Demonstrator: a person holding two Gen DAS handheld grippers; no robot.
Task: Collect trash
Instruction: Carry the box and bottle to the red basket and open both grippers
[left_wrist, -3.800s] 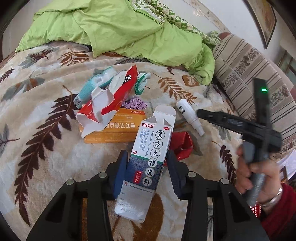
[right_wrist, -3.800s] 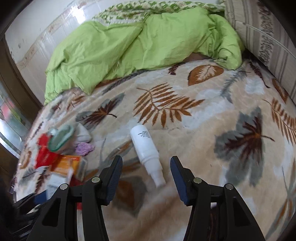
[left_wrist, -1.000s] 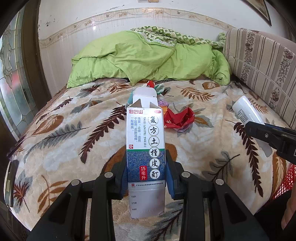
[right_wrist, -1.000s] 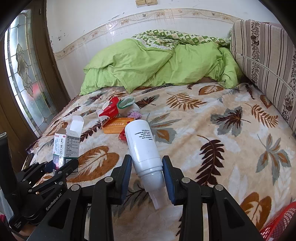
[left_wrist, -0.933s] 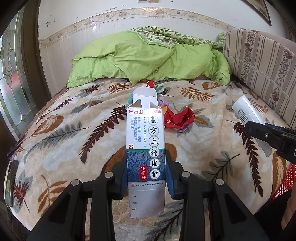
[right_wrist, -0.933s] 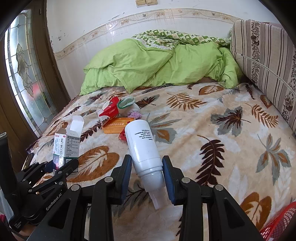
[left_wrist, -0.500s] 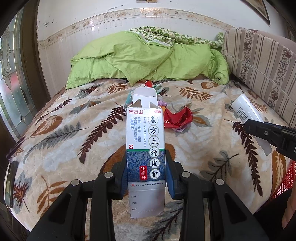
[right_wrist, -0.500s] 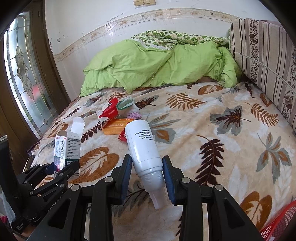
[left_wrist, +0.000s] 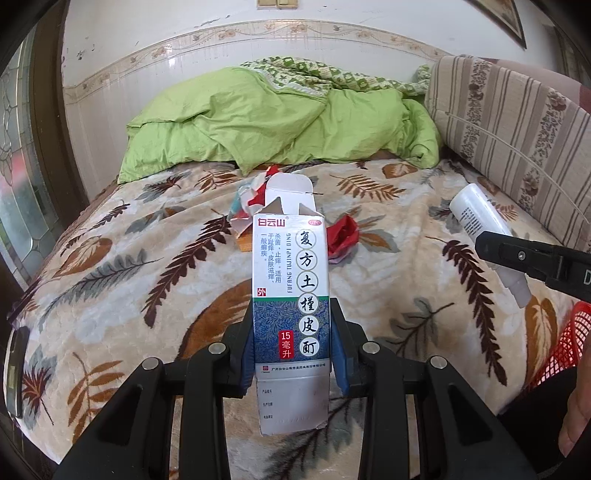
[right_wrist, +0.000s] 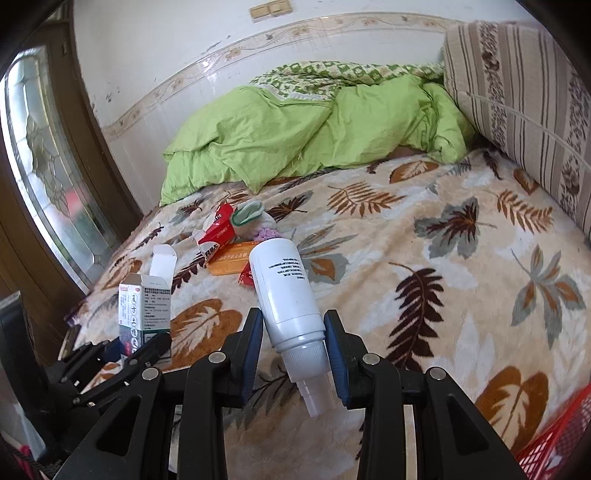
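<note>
My left gripper (left_wrist: 291, 325) is shut on an empty white and blue medicine box (left_wrist: 290, 280) with its top flap open, held upright above the bed. My right gripper (right_wrist: 293, 343) is shut on a white spray bottle (right_wrist: 286, 291), nozzle toward the camera. In the left wrist view the same bottle (left_wrist: 476, 218) shows at the right, clamped in the right gripper's black finger (left_wrist: 517, 254). The right wrist view shows the box (right_wrist: 146, 302) at lower left in the left gripper. More trash lies mid-bed: a torn red carton (right_wrist: 216, 230), an orange box (right_wrist: 229, 262) and a red wrapper (left_wrist: 343, 236).
A leaf-patterned blanket (right_wrist: 443, 280) covers the bed, with a green quilt (right_wrist: 306, 136) bunched at the head. A striped cushion (left_wrist: 517, 136) lines the right side. A red mesh basket (left_wrist: 572, 343) sits at the bed's near right corner. A stained-glass door (right_wrist: 48, 173) stands at left.
Both grippers keep their hold and have barely shifted. The right view has rolled slightly, so the bottle leans a little more to the left.
</note>
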